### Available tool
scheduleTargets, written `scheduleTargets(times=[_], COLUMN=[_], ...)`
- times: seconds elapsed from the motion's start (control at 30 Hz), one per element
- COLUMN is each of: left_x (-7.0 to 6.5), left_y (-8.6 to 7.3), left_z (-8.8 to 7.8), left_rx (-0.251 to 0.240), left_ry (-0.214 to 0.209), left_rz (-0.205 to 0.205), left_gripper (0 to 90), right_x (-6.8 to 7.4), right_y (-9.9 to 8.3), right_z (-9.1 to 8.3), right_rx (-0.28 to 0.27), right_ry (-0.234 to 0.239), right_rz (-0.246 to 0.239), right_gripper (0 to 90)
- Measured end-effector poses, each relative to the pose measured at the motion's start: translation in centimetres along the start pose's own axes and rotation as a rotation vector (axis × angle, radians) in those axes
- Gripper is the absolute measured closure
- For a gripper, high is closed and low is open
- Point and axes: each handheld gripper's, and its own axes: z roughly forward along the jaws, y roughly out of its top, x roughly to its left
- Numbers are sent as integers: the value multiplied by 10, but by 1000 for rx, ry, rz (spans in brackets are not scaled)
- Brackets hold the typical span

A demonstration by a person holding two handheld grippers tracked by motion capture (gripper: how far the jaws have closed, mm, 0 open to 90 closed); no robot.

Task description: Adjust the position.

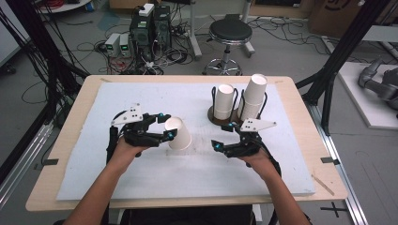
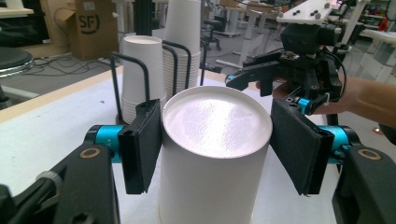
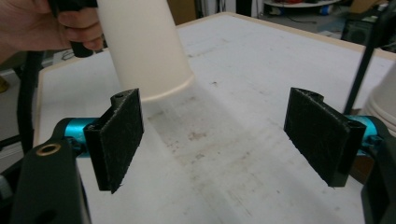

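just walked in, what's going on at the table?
A person holds a two-jaw gripper in each hand over a white foam board. The left gripper brackets a single upside-down white paper cup standing on the board; one pad touches it, the other stands just off. The right gripper hovers open and empty nearby. Behind it, a black wire rack holds two stacks of white paper cups.

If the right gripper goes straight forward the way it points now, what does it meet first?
Probably the upside-down paper cup, which stands slightly left of the line of the right gripper. The jaws are open with bare table between; depth is uncertain.
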Motion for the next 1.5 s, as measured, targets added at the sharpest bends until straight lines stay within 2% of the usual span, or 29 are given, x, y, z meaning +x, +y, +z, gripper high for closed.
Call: scheduleTargets(times=[0.17,0.47,0.73,0.97,1.07,1.3,1.5], left_x=[-5,-13,-15,-16,-18,-22,-27], left_y=[0,0,-3,-2,-2,-1,0], left_z=[6,15,20,21,22,25,29], left_rx=[12,26,34,35,35,34,24], left_ry=[-32,-77,-88,-95,-106,-136,-157], left_rz=[8,18,13,15,14,22,18], left_gripper=[357,357,357,357,357,357,357], right_x=[5,14,18,20,22,26,31], right_y=[2,5,7,6,6,6,6], right_z=[9,25,34,36,36,39,43], right_rx=[-13,-5,1,13,12,18,29], right_ry=[51,113,137,159,181,230,233], right_rz=[1,-40,-63,-63,-60,-87,-101], right_gripper=[203,203,203,203,203,203,203])
